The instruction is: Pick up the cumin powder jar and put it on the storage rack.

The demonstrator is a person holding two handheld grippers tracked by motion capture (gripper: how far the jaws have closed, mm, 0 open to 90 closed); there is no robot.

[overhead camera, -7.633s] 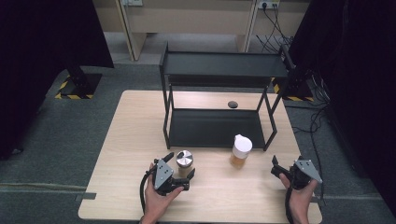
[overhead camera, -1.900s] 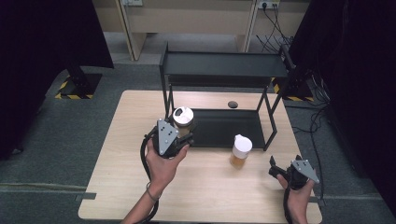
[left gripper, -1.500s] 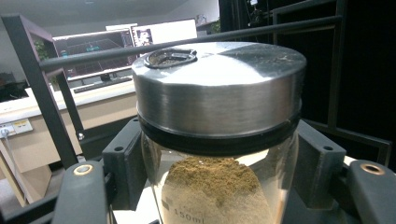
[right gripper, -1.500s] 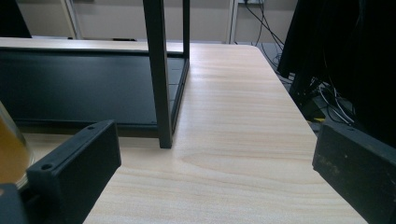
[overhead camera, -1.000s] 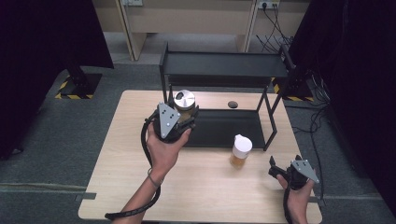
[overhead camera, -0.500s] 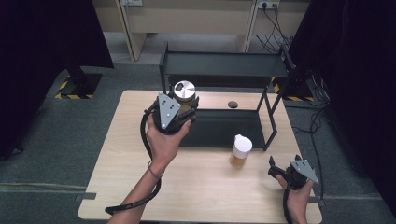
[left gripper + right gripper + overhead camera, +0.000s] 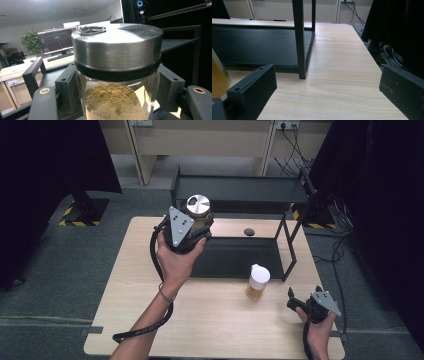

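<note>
Jar held aloft at the shelf rack

Nearest, the right gripper (image 7: 298,303) rests with jaws spread at the table (image 7: 140,320) corner; farther on, the left gripper (image 7: 196,227) clamps the steel-lidded jar (image 7: 198,209) of brown powder, lifted off the table before the black rack (image 7: 240,187).

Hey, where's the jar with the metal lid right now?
In the high view the jar with the metal lid is held up in the left tool, at the left front corner of the black shelf rack, above the table.
</note>
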